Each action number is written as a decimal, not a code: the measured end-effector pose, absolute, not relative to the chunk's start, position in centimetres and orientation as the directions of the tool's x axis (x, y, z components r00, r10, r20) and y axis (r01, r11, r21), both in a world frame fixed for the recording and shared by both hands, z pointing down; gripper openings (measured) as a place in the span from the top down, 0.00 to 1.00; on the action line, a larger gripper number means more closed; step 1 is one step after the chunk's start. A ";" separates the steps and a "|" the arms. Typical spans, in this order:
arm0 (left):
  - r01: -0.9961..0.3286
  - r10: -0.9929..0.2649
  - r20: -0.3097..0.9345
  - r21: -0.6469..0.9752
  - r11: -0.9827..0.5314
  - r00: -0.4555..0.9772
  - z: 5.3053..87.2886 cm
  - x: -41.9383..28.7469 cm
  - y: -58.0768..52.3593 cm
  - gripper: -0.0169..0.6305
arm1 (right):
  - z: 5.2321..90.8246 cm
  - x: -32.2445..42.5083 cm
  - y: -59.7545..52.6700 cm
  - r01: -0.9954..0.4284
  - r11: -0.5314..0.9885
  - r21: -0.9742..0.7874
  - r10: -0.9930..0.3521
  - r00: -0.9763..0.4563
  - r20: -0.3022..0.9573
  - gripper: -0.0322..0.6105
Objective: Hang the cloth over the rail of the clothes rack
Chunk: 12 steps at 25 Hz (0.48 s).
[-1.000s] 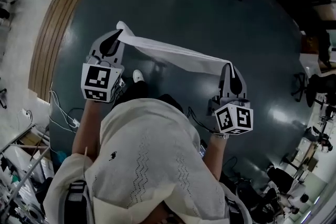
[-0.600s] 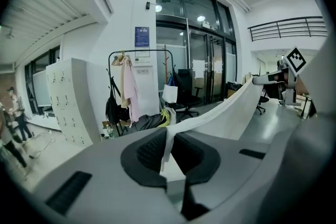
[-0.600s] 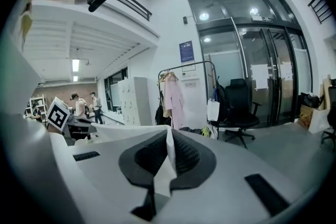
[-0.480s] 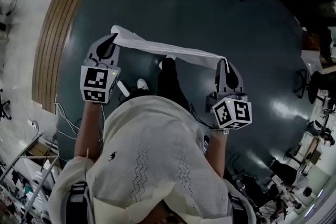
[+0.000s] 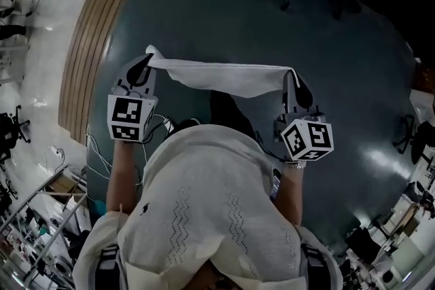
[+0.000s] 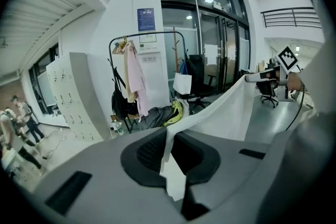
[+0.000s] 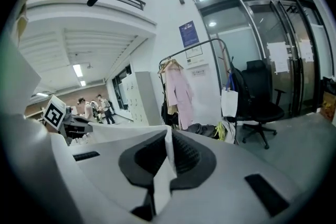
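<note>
At the far left of the head view we see a wooden strip (image 5: 87,71) along the edge of the dark floor (image 5: 272,24). Just right of it, our left gripper (image 5: 145,63) is clamped on one end of the white cloth (image 5: 228,77). In the left gripper view the fabric runs between the closed jaws, and a short tail pokes out behind them.

From there the cloth stretches across in front of us as a slightly sagging band. It hangs in the air above the floor and touches nothing but the two grippers. Its other end is pinched in our right gripper (image 5: 293,78), jaws closed on it, with a corner of fabric sticking out toward the camera in the right gripper view. The two grippers sit at about the same height, well apart, pointing away from our body.

Both gripper views look across the room. A few people (image 7: 100,107) stand far off at the left. Right of them is the clothes rack (image 7: 199,42), against a white wall. Its rail (image 6: 168,32) carries a pink garment (image 6: 137,78) near the left end. A black office chair (image 7: 260,99) sits to the right of the rack. The cloth is well apart from the rail and not yet over it.
</note>
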<state>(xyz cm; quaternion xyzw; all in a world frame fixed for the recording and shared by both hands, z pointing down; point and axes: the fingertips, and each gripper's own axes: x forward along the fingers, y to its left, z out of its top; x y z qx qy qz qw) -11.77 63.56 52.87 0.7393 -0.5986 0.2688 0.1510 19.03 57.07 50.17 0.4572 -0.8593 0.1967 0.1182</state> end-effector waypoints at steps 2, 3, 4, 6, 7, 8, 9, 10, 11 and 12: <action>-0.969 -0.820 0.561 -0.118 -0.216 0.114 51.8 -12.1 60.0 0.94 | 49.4 18.5 52.8 -0.810 0.540 -0.230 -0.724 -0.586 0.364 0.91; -0.969 -0.826 0.554 -0.132 -0.208 0.102 51.4 -12.3 58.7 0.94 | 49.2 18.2 51.0 -0.798 0.555 -0.234 -0.714 -0.601 0.359 0.91; -0.969 -0.831 0.549 -0.148 -0.200 0.088 51.0 -12.3 57.5 0.94 | 49.0 17.9 49.2 -0.786 0.569 -0.240 -0.703 -0.617 0.354 0.91; -0.971 -0.834 0.549 -0.164 -0.175 0.058 50.9 -12.3 55.7 0.94 | 48.7 17.4 45.6 -0.765 0.590 -0.259 -0.683 -0.644 0.344 0.91; -0.974 -0.831 0.555 -0.163 -0.161 0.044 51.1 -12.2 54.8 0.94 | 48.5 17.2 44.0 -0.757 0.597 -0.265 -0.678 -0.653 0.337 0.91; -0.976 -0.827 0.562 -0.159 -0.147 0.033 51.3 -12.2 53.9 0.94 | 48.4 17.1 42.6 -0.752 0.602 -0.267 -0.676 -0.659 0.332 0.91; -0.978 -0.823 0.568 -0.156 -0.137 0.025 51.5 -12.2 52.9 0.94 | 48.2 17.0 41.4 -0.749 0.607 -0.265 -0.674 -0.663 0.327 0.91; -0.979 -0.820 0.572 -0.154 -0.130 0.018 51.6 -12.3 51.9 0.94 | 48.1 16.9 40.3 -0.746 0.611 -0.264 -0.672 -0.665 0.325 0.91; -0.980 -0.819 0.574 -0.154 -0.126 0.014 51.7 -12.5 50.8 0.94 | 48.2 16.7 39.3 -0.745 0.612 -0.265 -0.671 -0.667 0.324 0.91; -0.980 -0.818 0.575 -0.156 -0.127 0.014 51.7 -12.8 49.6 0.94 | 48.3 16.6 38.4 -0.746 0.609 -0.269 -0.671 -0.666 0.326 0.91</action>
